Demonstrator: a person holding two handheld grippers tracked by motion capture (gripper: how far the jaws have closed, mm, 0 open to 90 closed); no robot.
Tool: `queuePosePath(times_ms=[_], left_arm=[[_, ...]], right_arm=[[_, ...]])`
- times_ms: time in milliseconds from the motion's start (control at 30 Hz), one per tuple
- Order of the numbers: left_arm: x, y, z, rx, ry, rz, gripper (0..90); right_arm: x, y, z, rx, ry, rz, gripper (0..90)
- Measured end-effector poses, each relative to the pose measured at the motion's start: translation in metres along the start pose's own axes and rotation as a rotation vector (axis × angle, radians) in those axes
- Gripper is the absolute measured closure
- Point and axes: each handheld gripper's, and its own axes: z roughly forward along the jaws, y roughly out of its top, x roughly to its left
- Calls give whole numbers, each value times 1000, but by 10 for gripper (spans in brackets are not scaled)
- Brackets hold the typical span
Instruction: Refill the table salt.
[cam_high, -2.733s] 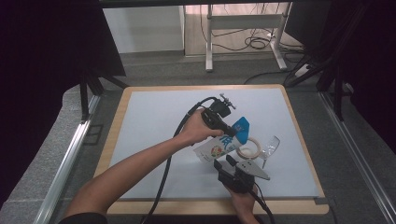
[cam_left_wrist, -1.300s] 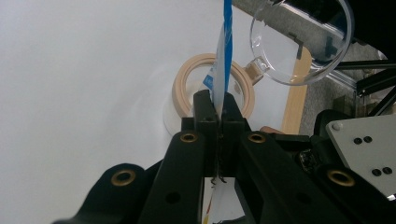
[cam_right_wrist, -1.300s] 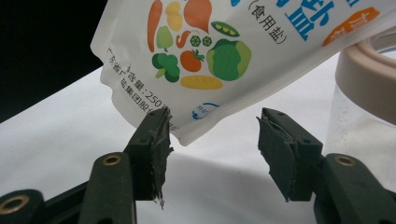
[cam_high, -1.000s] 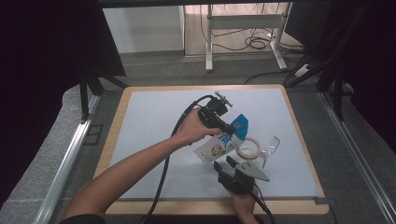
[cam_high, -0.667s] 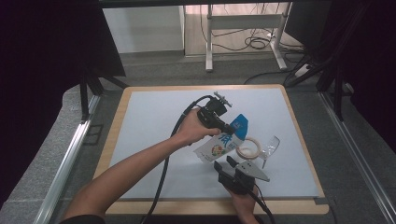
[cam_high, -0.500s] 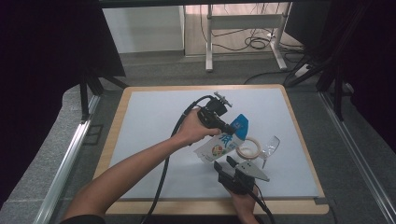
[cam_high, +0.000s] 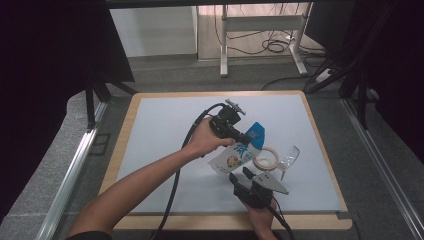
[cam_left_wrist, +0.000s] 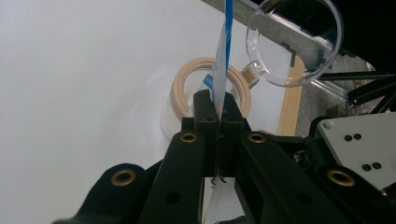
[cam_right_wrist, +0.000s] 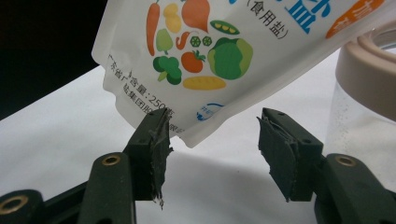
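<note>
Pinching the thin blue top edge of the salt pouch (cam_high: 234, 154) with the left gripper (cam_left_wrist: 215, 105), jaws clenched flat on the film. Hanging the pouch tilted above the white mat (cam_high: 165, 130), just beside the jar (cam_high: 266, 159) with the beige rim. Holding the right gripper (cam_right_wrist: 212, 140) released, jaws parted either side of the pouch's lower corner, not pressing on it.

Risks from here:
- Gripping on a narrow strip of slick film only: risking slip or tear-out if the lower corner gets tugged hard.
- Closing the right jaws on just the corner tip: risking a weak catch and the pouch swinging free.
- Swinging the pouch so near the jar: risking knocking the rim or tipping it.
- Working right next to the clear glass (cam_high: 289, 157) lying beside the jar: risking rolling it toward the mat's edge.
- Not seeing whether the pouch is cut open: risking salt spilling onto the mat if tipped short of the jar mouth.
</note>
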Motion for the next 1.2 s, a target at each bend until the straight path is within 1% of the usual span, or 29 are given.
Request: queuePosePath(times_ms=[33, 333, 433, 467, 500, 667, 800, 1033, 1133, 1200], left_arm=[[0, -1, 0, -11, -4, -9, 900], [5, -13, -5, -64, -28, -24, 900], [5, -15, -6, -86, -37, -44, 900], [6, -16, -6, -94, -42, -44, 900], [7, -16, -7, -92, -45, -38, 900], [8, -17, -7, -118, -62, -51, 900], [11, -19, -8, -134, -68, -59, 900], [16, -24, -10, -152, -76, -74, 900], [19, -28, -14, -162, -76, -79, 900], [21, -31, -17, -178, -81, -85, 900]], right_arm=[[0, 0, 0, 1, -1, 0, 437], [-1, 1, 0, -5, -6, -3, 437], [-1, 1, 0, -5, -6, 0, 437], [-1, 1, 0, -5, -7, -1, 438], [0, 1, 0, -3, -5, 0, 437], [1, 1, 0, -5, -6, -16, 437], [0, 1, -1, -5, -8, -8, 437], [0, 2, -1, -6, -8, -10, 437], [0, 2, -1, -7, -7, -11, 437], [0, 1, -1, -6, -7, -11, 437]])
